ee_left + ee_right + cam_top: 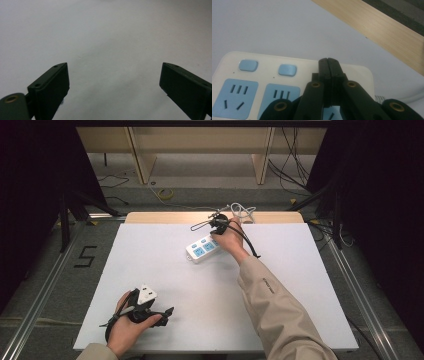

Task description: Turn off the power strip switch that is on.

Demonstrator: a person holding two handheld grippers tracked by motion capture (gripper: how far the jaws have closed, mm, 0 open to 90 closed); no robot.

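The power strip (pixel 203 249) lies near the far middle of the white surface (pixel 165 270), its long axis running diagonally from near-left to far-right. The right gripper (pixel 328 65) is clenched on nothing, its fingers (pixel 323 68) poised over the strip's far end, just beside the blue switch buttons (pixel 287 69); contact cannot be confirmed. The left gripper (pixel 113 80) rests well apart at the near-left corner, its fingers released. The right hand is clearly nearer.

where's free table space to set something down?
Free: the white table between the left gripper and the power strip, and its right side beyond the sleeve. Crowded: the far edge, with the strip, the right gripper and the coiled cord.
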